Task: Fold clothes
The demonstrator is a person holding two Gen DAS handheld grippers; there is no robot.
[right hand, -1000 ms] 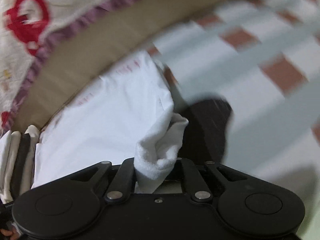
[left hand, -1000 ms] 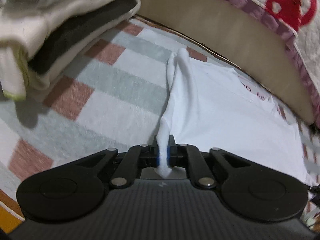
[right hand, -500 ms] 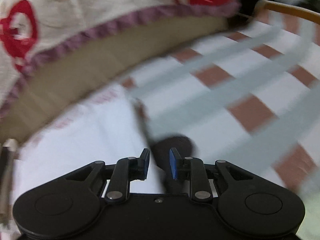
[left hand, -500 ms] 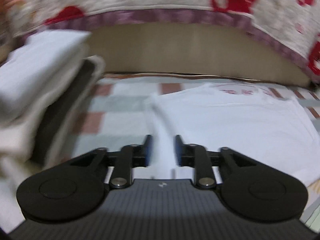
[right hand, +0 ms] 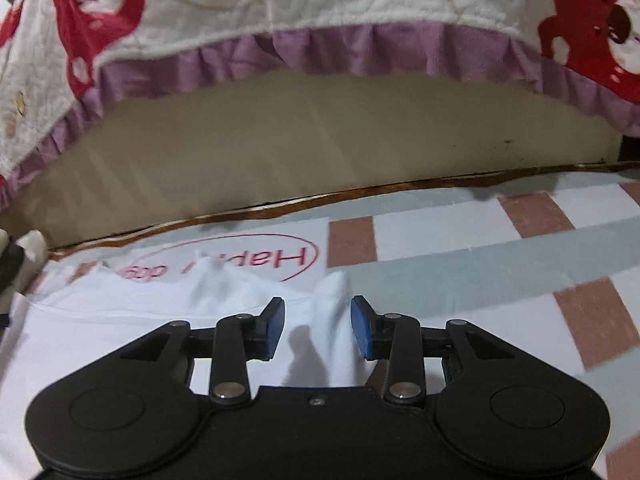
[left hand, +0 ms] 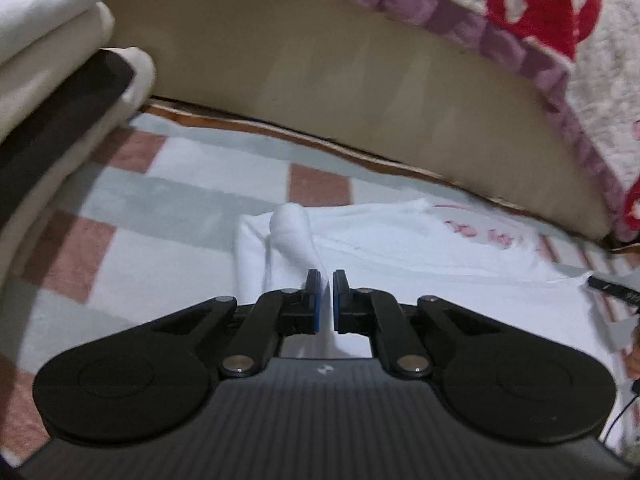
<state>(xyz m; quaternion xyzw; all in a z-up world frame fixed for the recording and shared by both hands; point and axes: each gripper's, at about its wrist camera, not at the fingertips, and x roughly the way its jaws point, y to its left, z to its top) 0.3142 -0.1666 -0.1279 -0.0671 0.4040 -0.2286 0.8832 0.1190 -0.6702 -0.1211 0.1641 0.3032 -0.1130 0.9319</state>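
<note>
A white T-shirt (left hand: 420, 256) with red lettering lies on the checked blanket (left hand: 160, 216). In the left wrist view its left edge rises in a ridge that runs into my left gripper (left hand: 326, 280), whose jaws are nearly closed on that fold. In the right wrist view the shirt (right hand: 100, 320) lies with "Happy dog" print upside down; a raised fold of its right edge stands between the spread jaws of my right gripper (right hand: 318, 312), which is open and not pinching it.
A stack of folded white and dark clothes (left hand: 52, 92) stands at the left. A tan mattress side (right hand: 320, 148) under a red-and-white quilt with purple frill (right hand: 320, 52) walls off the far side. The other gripper's tip (left hand: 612, 288) shows at right.
Both grippers let go of the shirt about half a second ago. Since then the left jaws have closed on a fold at the left edge; the right jaws have opened wider around a fold.
</note>
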